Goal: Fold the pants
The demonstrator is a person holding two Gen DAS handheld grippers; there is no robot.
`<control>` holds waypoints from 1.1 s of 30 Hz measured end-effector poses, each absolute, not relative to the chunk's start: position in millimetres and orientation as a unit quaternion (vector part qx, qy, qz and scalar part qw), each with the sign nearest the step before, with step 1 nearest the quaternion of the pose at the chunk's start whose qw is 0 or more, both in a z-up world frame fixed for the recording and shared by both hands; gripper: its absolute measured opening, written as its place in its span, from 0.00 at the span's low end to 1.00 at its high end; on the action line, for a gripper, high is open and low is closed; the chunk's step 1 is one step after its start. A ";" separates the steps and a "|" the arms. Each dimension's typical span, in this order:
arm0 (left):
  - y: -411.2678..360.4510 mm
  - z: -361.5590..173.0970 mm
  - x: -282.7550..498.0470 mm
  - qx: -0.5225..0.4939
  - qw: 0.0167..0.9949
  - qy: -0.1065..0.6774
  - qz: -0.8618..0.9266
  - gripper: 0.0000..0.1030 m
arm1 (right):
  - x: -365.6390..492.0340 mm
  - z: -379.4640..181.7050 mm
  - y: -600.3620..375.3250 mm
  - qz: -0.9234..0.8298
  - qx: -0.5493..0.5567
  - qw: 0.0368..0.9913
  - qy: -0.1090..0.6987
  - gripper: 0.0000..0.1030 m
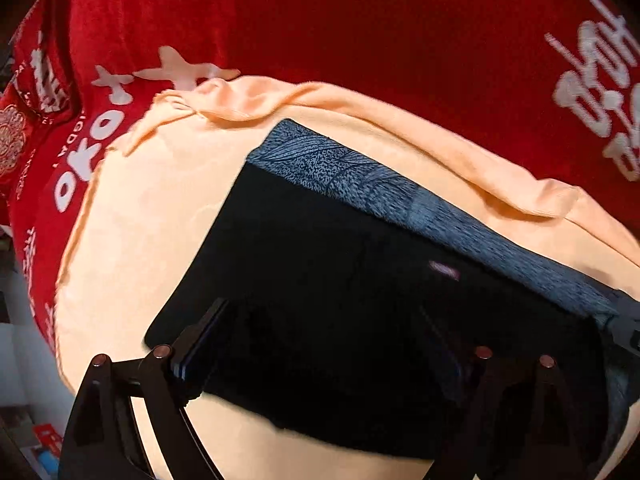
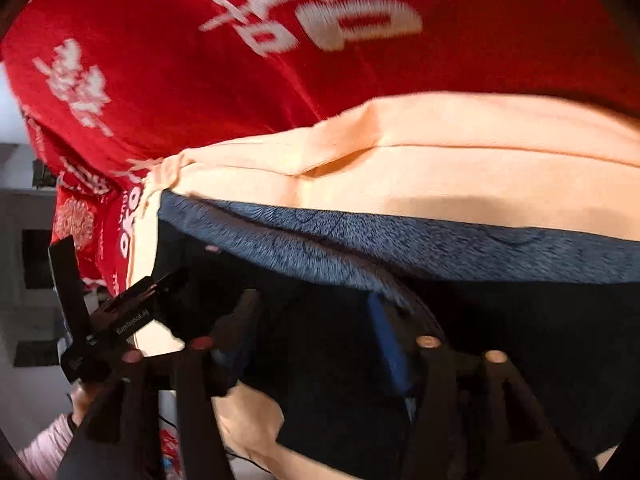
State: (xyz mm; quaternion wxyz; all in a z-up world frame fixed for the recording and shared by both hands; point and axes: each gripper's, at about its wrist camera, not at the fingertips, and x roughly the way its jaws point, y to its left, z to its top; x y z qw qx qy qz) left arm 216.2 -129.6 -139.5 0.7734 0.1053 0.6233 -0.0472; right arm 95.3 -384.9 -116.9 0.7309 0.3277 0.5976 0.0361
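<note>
Folded black pants (image 1: 340, 272) lie on a peach cloth (image 1: 132, 216), their blue-grey fleecy lining (image 1: 360, 184) showing along the far edge. My left gripper (image 1: 326, 336) hovers just over the near part of the black fabric, its two fingers spread wide and pressing on nothing. The right wrist view shows the same pants (image 2: 520, 320) and lining (image 2: 400, 240). Over their near left part my right gripper (image 2: 316, 324) stands open, its blue-padded fingers (image 2: 386, 340) apart with no cloth pinched. The left gripper (image 2: 172, 284) appears at that view's left edge, by the pants' corner.
A red blanket (image 1: 360, 32) with white lettering lies beneath the peach cloth and runs on beyond it. The peach cloth's far hem (image 2: 440, 140) is rumpled. A hand (image 2: 82, 400) in a pink sleeve (image 2: 44, 446) holds the left tool. Furniture and floor clutter (image 1: 40, 444) show at the far left.
</note>
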 end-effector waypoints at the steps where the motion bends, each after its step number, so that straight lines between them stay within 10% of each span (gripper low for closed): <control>1: -130.0 -131.8 207.8 0.107 0.775 0.621 -0.051 0.88 | 85.7 -108.3 -386.6 0.032 0.320 0.737 0.595 0.70; 33: -218.8 -103.0 0.4 0.218 0.718 0.606 -0.264 0.88 | -262.8 -88.0 -410.9 -0.232 0.403 0.703 0.538 0.71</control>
